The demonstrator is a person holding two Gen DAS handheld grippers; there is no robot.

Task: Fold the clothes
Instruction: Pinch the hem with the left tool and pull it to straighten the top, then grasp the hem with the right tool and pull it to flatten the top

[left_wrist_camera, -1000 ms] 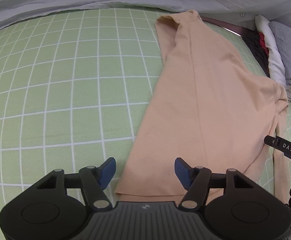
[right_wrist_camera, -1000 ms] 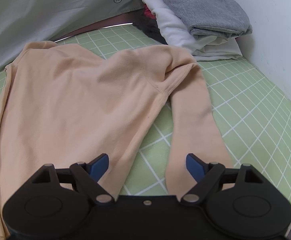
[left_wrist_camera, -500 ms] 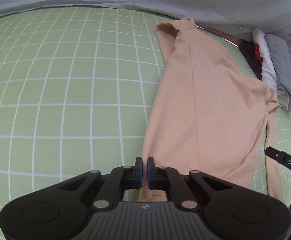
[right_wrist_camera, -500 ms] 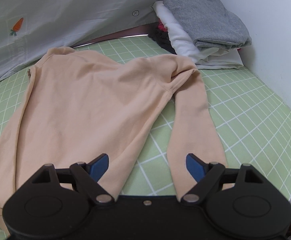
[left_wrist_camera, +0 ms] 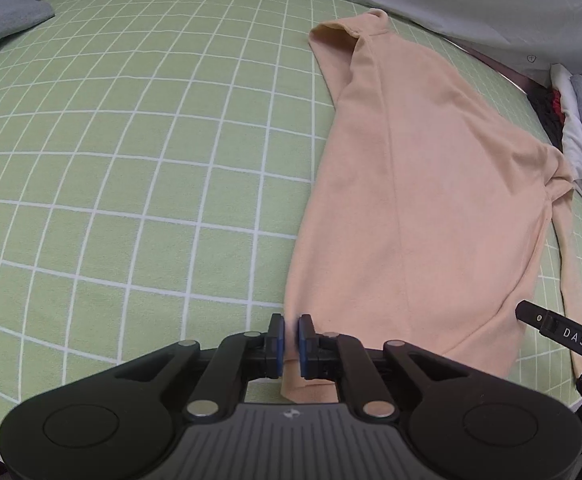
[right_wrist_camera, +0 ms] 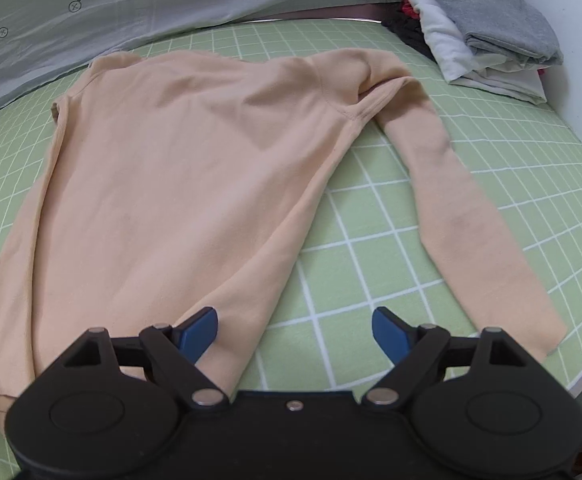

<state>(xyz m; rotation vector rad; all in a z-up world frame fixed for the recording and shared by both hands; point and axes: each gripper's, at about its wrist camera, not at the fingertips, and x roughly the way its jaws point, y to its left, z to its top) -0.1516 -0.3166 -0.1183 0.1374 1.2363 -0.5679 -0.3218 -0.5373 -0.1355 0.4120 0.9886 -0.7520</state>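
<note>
- Two grippers are seen over one peach long-sleeved shirt [right_wrist_camera: 179, 184] laid flat on a green checked bed sheet [left_wrist_camera: 131, 160].
- Nearest in the left wrist view, the left gripper [left_wrist_camera: 289, 344] is seen with its blue fingers [left_wrist_camera: 277, 346] nearly together on the shirt's hem corner; the fingers are opening slightly, with the cloth between them.
- In the right wrist view, the right gripper [right_wrist_camera: 295, 330] is held with its fingers [right_wrist_camera: 197, 330] wide apart above the shirt's lower side edge and bare sheet; nothing is gripped.
- Beyond it, one sleeve [right_wrist_camera: 471, 216] is stretched toward the bed's near edge, apart from the shirt's body.
- Farther off, the collar end is found near a grey printed cover [right_wrist_camera: 131, 4].
- At the far right corner, folded grey and white clothes [right_wrist_camera: 487, 28] are stacked.
</note>
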